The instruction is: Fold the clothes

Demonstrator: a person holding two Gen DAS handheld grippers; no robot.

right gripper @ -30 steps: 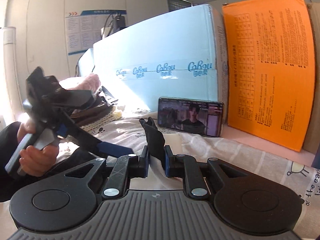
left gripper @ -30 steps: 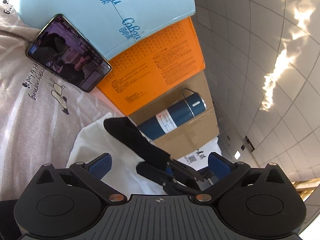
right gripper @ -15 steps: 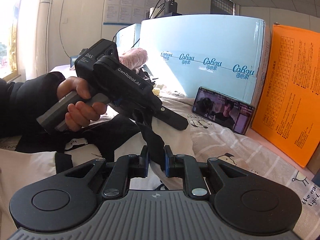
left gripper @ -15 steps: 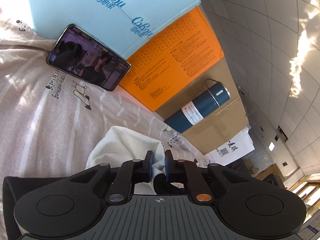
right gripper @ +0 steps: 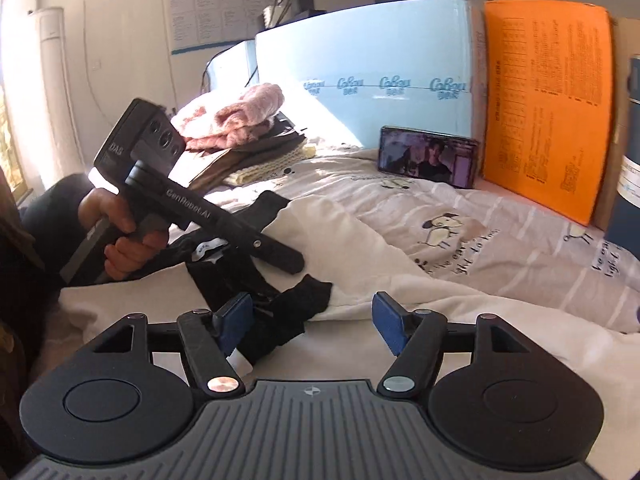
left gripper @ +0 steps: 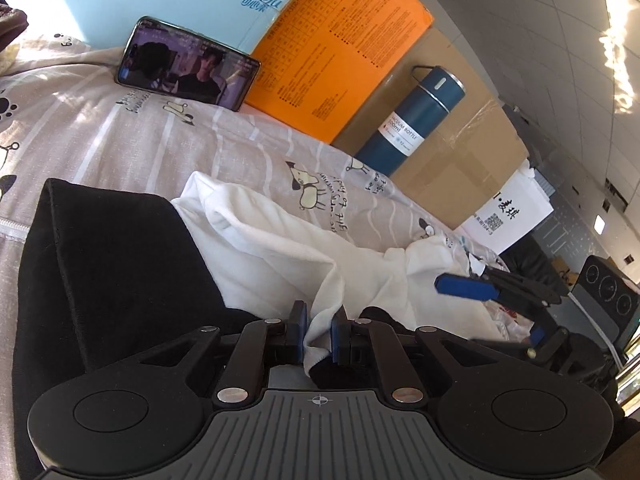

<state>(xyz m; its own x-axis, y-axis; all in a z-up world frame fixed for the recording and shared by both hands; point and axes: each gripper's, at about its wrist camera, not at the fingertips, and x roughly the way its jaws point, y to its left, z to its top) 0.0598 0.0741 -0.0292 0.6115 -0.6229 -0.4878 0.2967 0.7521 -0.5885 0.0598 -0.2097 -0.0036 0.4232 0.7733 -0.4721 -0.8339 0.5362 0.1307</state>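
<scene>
While our left tongs [left gripper: 319,334] stay clenched on a fold of the white garment [left gripper: 280,240], our right tongs [right gripper: 312,326] are opening, their blue pads [right gripper: 390,326] well apart with only the frayed end of a black strap [right gripper: 298,304] lying loose between them, pressed by neither; the white garment lies crumpled on the bed sheet [left gripper: 120,140], which is pale with stripes and cartoon dogs, and a black garment [left gripper: 120,272] lies partly over its left side in the left wrist view; from the right wrist view we see a hand [right gripper: 120,232] gripping the handle of the left tool, low over the clothes; behind the clothes a phone [left gripper: 186,66] with a lit screen leans against a light blue box [right gripper: 360,72], beside an orange box [left gripper: 344,52]; a dark blue vacuum bottle [left gripper: 412,120] stands before a brown carton [left gripper: 472,152]; a pink fluffy heap [right gripper: 232,116] sits at the far left.
</scene>
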